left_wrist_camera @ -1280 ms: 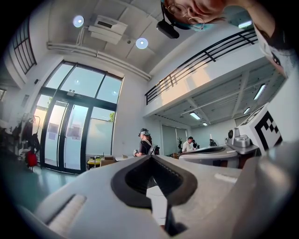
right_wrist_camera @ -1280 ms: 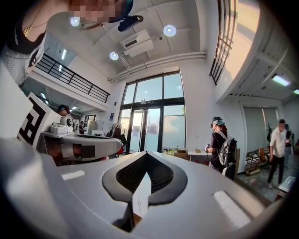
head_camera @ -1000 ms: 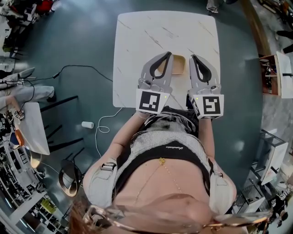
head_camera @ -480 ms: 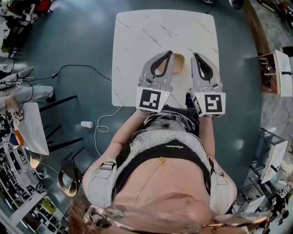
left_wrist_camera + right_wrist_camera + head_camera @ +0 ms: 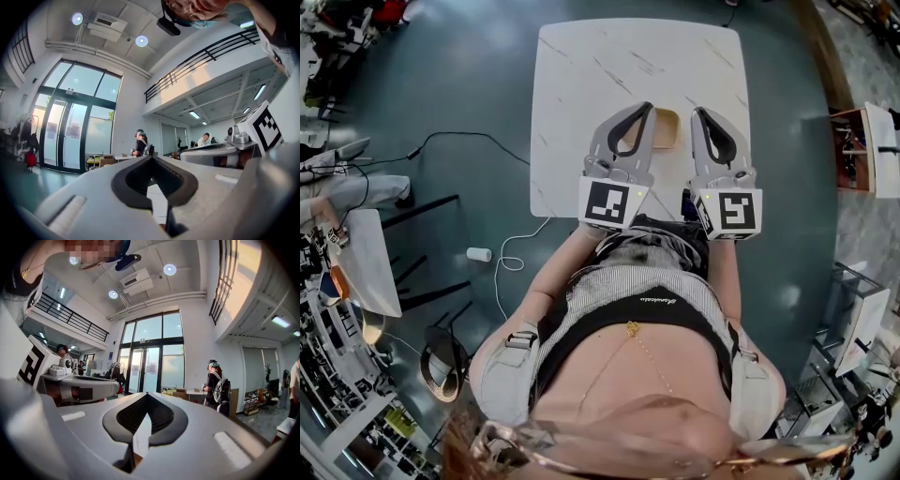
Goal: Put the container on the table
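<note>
Toward the near edge of the table (image 5: 581, 84), the container (image 5: 666, 131) is resting between the left hand-held gripper (image 5: 644, 108), seemingly nearer, and the right hand-held gripper (image 5: 698, 113); both are holding their jaws together, empty.

we find no wording we can read, a pale script line across the black top (image 5: 654, 301) too small for us to make out, coded squares only on left cube (image 5: 610, 202) and right cube (image 5: 731, 212)
</note>
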### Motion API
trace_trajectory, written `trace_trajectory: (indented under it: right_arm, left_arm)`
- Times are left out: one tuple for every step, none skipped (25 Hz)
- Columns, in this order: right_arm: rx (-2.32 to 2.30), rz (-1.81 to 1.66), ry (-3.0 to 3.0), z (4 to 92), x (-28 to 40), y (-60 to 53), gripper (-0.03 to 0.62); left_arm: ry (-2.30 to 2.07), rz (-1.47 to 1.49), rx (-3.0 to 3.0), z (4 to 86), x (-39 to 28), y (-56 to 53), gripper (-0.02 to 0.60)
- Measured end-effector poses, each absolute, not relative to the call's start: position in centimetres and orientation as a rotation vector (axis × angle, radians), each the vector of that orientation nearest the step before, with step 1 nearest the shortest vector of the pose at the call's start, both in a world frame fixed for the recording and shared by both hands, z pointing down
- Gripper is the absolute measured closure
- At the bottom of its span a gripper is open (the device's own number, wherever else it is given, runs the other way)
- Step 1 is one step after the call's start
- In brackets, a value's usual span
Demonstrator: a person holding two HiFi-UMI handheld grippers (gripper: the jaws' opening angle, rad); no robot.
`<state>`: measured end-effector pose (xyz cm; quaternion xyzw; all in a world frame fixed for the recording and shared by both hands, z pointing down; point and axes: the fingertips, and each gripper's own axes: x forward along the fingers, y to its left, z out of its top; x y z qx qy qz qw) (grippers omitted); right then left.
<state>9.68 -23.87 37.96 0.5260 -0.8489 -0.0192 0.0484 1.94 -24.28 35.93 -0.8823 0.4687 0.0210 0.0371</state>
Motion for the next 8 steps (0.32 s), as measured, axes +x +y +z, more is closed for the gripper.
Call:
trace_trajectory:
  right_arm:
    - [1.602, -0.059, -2.587, 37.92, 9.65, -23.88, 0.569]
    - [1.601, -0.06, -2.587, 37.89, 9.63, -23.9, 0.569]
    - [1.601, -0.062, -2.588, 37.88, 9.63, -23.93, 0.569]
    - [1.6, -0.066, -2.59, 37.87, 9.63, -23.95, 0.569]
    - [1.6, -0.069, -2.593, 37.85, 9.65, -23.98, 0.569]
    - [1.6, -0.068, -2.593, 37.85, 9.67, -24.0, 0.569]
    - [1.602, -0.065, -2.591, 37.86, 9.7, -24.0, 0.569]
    - [1.603, -0.061, -2.59, 37.87, 9.73, -24.0, 0.569]
  left_arm:
    - [1.439, 0.064, -2.707, 35.89, 1.92, -24.29, 0.581]
    - [1.439, 0.065, -2.707, 35.86, 1.91, -24.31, 0.581]
    - [1.441, 0.066, -2.708, 35.86, 1.9, -24.33, 0.581]
    - [1.442, 0.065, -2.709, 35.87, 1.91, -24.36, 0.581]
    - [1.443, 0.065, -2.709, 35.87, 1.91, -24.39, 0.581]
    - [1.444, 0.067, -2.71, 35.86, 1.92, -24.42, 0.581]
    - [1.446, 0.069, -2.71, 35.85, 1.92, -24.44, 0.581]
    - [1.447, 0.071, -2.711, 35.83, 1.92, -24.46, 0.581]
